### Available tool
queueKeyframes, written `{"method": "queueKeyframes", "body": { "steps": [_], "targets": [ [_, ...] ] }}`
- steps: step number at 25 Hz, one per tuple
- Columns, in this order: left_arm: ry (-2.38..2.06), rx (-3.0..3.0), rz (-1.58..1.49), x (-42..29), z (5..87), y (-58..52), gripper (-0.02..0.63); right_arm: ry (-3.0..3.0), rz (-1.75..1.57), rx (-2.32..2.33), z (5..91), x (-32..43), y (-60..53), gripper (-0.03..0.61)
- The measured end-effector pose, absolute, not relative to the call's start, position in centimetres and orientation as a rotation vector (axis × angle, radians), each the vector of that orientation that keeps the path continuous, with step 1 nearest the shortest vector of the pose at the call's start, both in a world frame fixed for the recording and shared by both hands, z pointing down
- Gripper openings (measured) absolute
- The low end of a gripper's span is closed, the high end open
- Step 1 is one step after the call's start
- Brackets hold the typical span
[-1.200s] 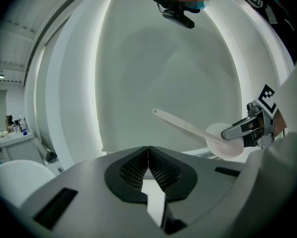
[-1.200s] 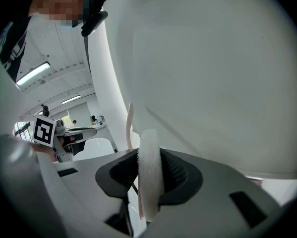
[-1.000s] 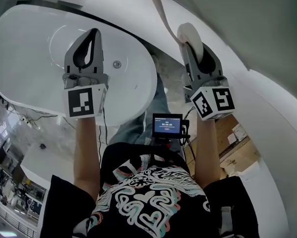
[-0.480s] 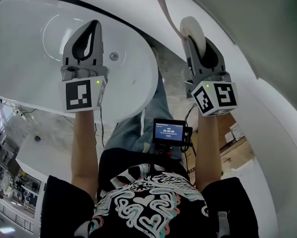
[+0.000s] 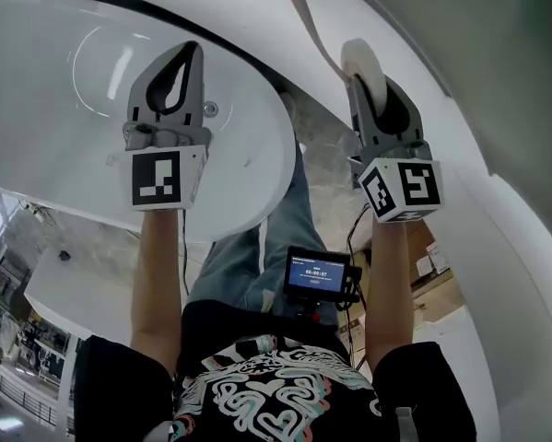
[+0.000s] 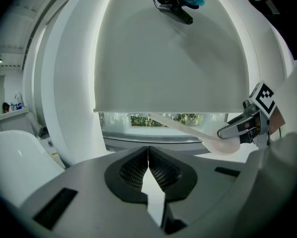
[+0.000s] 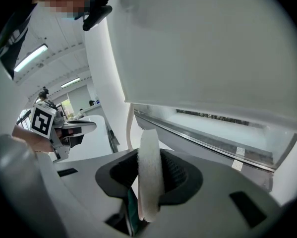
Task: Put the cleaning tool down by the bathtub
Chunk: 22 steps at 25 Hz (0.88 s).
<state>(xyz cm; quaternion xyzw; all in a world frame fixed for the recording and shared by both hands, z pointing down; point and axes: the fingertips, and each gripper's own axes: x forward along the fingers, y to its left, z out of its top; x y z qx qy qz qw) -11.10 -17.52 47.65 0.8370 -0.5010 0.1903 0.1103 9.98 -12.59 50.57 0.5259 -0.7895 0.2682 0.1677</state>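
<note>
The right gripper [image 5: 371, 79] grips the cleaning tool [image 7: 149, 167] by its pad, at one o'clock in the head view. The left gripper [image 5: 183, 61], jaws together and empty, hangs over the bathtub [image 5: 64, 145] at ten o'clock. The tool is best lowered to the floor close beside the bathtub before letting go.

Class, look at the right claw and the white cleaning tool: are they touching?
Touching. The right gripper view shows the right claw with both jaws pressed against the white round head of the tool, which stands edge-on between them.

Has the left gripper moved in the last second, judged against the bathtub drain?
Yes. In the head view the left gripper has shifted right, closer to the drain.
</note>
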Motion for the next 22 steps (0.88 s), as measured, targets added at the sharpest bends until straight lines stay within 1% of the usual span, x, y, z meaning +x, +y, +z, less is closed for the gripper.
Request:
{"method": "queueKeyframes", "body": {
  "steps": [5,22],
  "targets": [
    [-1.479,2.458,0.522,-10.3,49.4,-18.1,0.015,-2.228,0.748,1.475,53.2,10.7,-12.9,0.130],
    [-1.413,2.454,0.576,-9.5,54.5,-19.2,0.015,-2.169,0.741,1.431,60.8,10.8,-14.2,0.130]
  ]
}}
